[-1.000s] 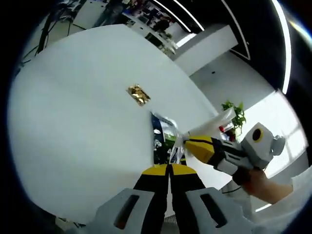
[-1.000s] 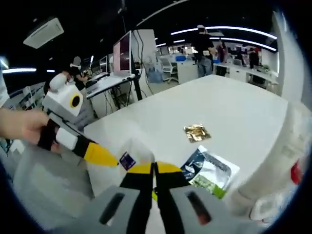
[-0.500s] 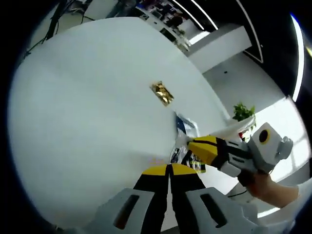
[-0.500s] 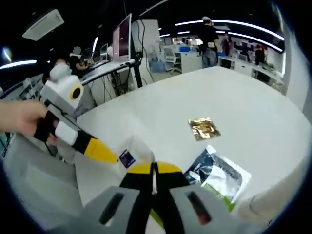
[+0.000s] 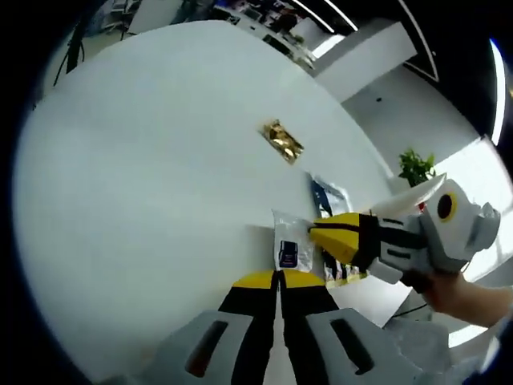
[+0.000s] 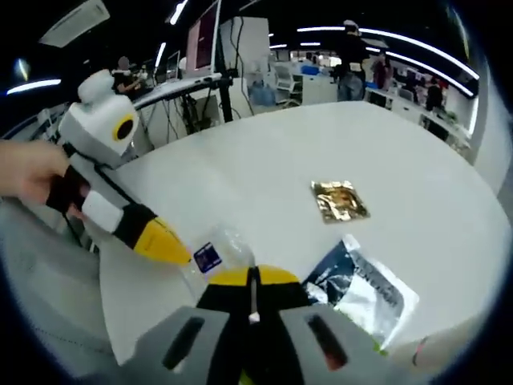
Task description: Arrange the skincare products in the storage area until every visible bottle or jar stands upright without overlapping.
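Clear sachet (image 5: 292, 245) lies flat on the worktop (image 5: 144, 176), straight ahead of my left gripper (image 5: 278, 279), jaws closed, empty. Right gripper (image 6: 252, 277), jaws together, tip over its near edge; grip unclear.

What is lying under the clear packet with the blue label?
Under the clear packet the white table shows. The right gripper covers its near edge, hiding whatever lies there.

Beyond the far edge of the large white round table (image 6: 264, 152): an upright computer monitor on a stand (image 6: 205, 40) and white office desks (image 6: 401, 100). Off another edge of it, a green potted plant (image 5: 416, 167).
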